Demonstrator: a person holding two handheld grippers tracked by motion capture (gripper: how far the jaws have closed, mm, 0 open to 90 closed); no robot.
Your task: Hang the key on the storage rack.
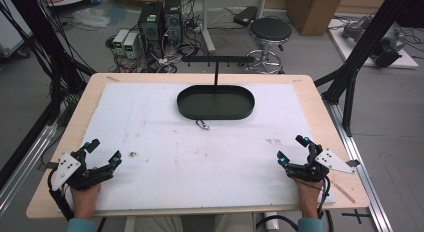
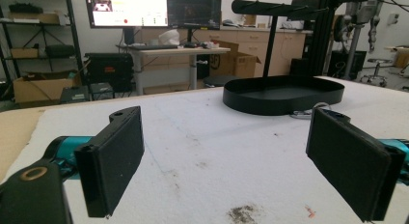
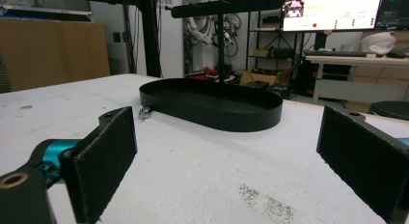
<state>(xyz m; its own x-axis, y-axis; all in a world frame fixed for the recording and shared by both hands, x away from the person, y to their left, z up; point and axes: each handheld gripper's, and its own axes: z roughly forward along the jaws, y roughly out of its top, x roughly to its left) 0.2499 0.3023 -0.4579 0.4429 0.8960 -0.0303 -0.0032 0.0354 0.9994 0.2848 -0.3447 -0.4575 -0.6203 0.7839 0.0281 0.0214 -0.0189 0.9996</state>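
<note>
A black oval tray (image 1: pixel 215 108) with a T-shaped rack (image 1: pixel 217 58) rising from it stands at the far middle of the white mat (image 1: pixel 165 157). A small metal clip (image 1: pixel 202 124) lies on the mat just in front of the tray's near rim; the clip (image 2: pixel 303 113) also peeks out at the tray (image 2: pixel 284 94) in the left gripper view, and the clip (image 3: pixel 143 112) sits by the tray (image 3: pixel 212 108) in the right gripper view. My left gripper (image 1: pixel 104 151) rests open at the near left. My right gripper (image 1: pixel 292 149) rests open at the near right. Both hold nothing.
The mat covers a wooden table (image 1: pixel 320 107) with a black frame post (image 1: pixel 350 87) at its right. On the floor beyond stand computer towers (image 1: pixel 160 22), a round stool (image 1: pixel 270 32) and a cardboard box (image 1: pixel 315 9). Dark smudges (image 1: pixel 133 154) mark the mat.
</note>
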